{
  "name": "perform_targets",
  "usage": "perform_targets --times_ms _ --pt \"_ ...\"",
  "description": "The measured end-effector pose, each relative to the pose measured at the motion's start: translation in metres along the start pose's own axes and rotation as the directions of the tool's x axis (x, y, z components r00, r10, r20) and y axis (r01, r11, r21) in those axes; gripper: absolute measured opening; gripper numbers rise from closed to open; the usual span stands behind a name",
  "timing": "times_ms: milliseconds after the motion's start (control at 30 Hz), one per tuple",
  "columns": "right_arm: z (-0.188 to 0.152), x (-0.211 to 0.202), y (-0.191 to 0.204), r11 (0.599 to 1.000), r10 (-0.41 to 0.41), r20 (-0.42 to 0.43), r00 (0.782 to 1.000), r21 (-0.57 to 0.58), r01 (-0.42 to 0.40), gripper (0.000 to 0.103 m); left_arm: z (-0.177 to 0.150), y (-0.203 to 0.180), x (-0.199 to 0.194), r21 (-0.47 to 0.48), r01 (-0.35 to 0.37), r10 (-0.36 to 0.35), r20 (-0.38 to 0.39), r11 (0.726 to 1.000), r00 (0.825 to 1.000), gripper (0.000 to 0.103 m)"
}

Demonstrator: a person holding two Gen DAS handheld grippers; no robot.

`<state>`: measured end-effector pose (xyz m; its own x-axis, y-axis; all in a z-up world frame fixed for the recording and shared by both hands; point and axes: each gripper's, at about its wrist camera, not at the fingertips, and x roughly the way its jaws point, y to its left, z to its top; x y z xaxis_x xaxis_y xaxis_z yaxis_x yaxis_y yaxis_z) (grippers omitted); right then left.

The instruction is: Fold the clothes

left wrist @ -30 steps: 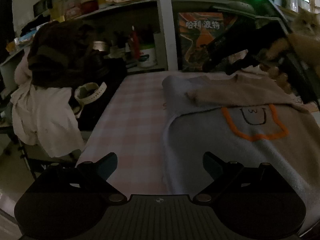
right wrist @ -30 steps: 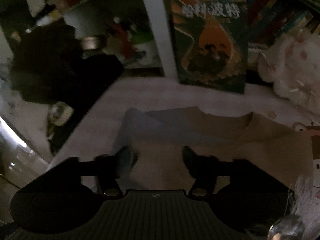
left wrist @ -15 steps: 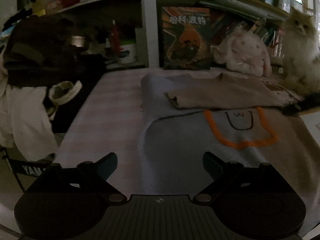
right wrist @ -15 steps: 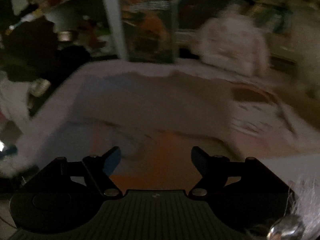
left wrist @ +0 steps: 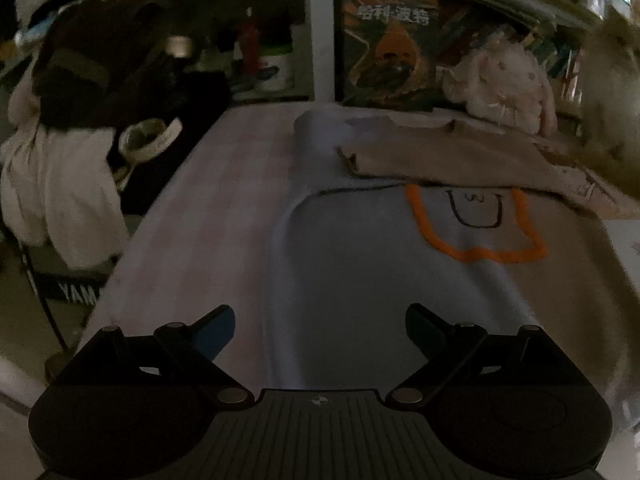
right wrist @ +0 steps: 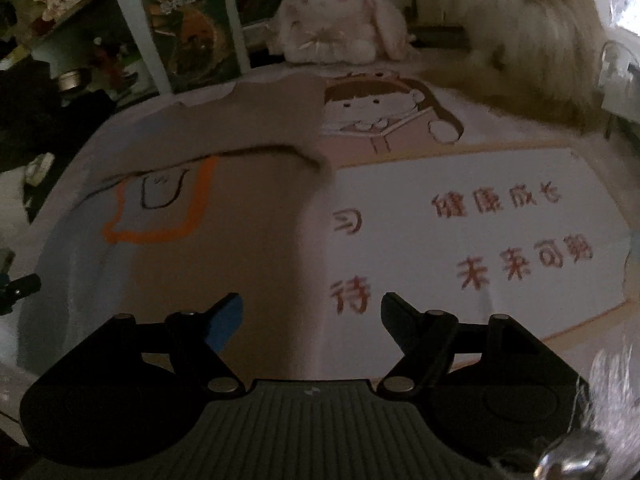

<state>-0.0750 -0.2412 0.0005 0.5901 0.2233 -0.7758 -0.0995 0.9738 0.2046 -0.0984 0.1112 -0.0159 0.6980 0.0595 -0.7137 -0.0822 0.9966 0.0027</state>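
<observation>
Left wrist view shows the left tongs (left wrist: 320,330) spread wide and holding nothing, hovering low over the near part of a sweater (left wrist: 380,272) laid flat on the counter (left wrist: 224,200). The sweater is pale blue on its left side and tan on its right, with an orange outline (left wrist: 476,224) drawn on the chest. One tan sleeve (left wrist: 448,156) is already folded across the upper part, lying over the blue shoulder.

In the right wrist view, the right tongs (right wrist: 312,314) are also spread and empty. They hang above the sweater's right edge, where the tan cloth meets a printed mat (right wrist: 472,232) with a cartoon girl and red characters. The sweater's body lies mostly to the left of these tongs and ahead of them.

The knit looks soft, thick and limp, so it should be light but floppy: it will likely sag and drag wherever it is not supported, and it is in no danger of breaking. A pinch on a single layer at the hem corners or the side seam would probably hold best, since the fuzzy surface should grip rather than slip. Each pair of tongs sits close to one near side of the garment, which seems a fair place to take hold.

A plush rabbit (right wrist: 340,20) and a fluffy cat (right wrist: 528,32) sit at the far edge of the counter.
</observation>
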Motion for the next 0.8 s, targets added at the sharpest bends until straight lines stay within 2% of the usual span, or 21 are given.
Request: perform_targets --times_ms 167,267,400,533,567,600,667,700,733,767,800 --pt "-0.014 -0.004 0.001 0.997 0.068 -0.021 0.997 -0.020 -0.068 0.072 -0.013 0.017 -0.006 -0.175 0.001 -0.013 -0.071 0.985 0.997 0.092" --pt "-0.021 -0.005 0.002 0.994 0.101 -0.031 0.994 -0.036 -0.102 0.067 -0.024 0.028 -0.009 -0.272 0.017 -0.044 -0.094 0.962 0.995 0.081" --pt "-0.029 -0.003 0.003 0.993 0.109 -0.056 0.992 -0.048 -0.112 0.057 -0.035 0.034 -0.008 -0.319 0.033 -0.075 -0.120 0.947 0.990 0.070" --pt "-0.032 -0.003 0.004 0.993 0.091 -0.058 0.994 -0.071 -0.095 0.052 -0.037 0.034 -0.008 -0.331 0.037 -0.076 -0.108 0.943 0.991 0.068" --pt "-0.032 -0.003 0.005 0.993 0.086 -0.059 0.995 -0.072 -0.090 0.049 -0.036 0.033 -0.008 -0.334 0.043 -0.082 -0.104 0.941 0.991 0.060" --pt "-0.032 -0.002 0.006 0.993 0.086 -0.060 0.995 -0.071 -0.090 0.041 -0.036 0.033 -0.008 -0.336 0.047 -0.085 -0.100 0.941 0.991 0.055" --pt "-0.031 -0.001 0.009 0.993 0.085 -0.062 0.994 -0.076 -0.090 0.032 -0.035 0.031 -0.006 -0.328 0.045 -0.081 -0.096 0.944 0.992 0.029" --pt "-0.030 0.000 0.010 0.993 0.085 -0.064 0.994 -0.077 -0.090 0.024 -0.034 0.031 -0.005 -0.328 0.044 -0.080 -0.097 0.944 0.992 0.023" --pt "-0.029 0.002 0.012 0.993 0.087 -0.067 0.994 -0.076 -0.092 0.019 -0.033 0.031 -0.003 -0.333 0.044 -0.084 -0.104 0.942 0.991 0.007" --pt "-0.028 0.003 0.014 0.993 0.090 -0.070 0.994 -0.075 -0.095 0.013 -0.031 0.031 -0.002 -0.337 0.048 -0.090 -0.108 0.940 0.990 0.004" --pt "-0.026 0.004 0.015 0.993 0.092 -0.071 0.993 -0.069 -0.097 0.011 -0.028 0.030 -0.005 -0.335 0.065 -0.103 -0.097 0.940 0.990 0.004"
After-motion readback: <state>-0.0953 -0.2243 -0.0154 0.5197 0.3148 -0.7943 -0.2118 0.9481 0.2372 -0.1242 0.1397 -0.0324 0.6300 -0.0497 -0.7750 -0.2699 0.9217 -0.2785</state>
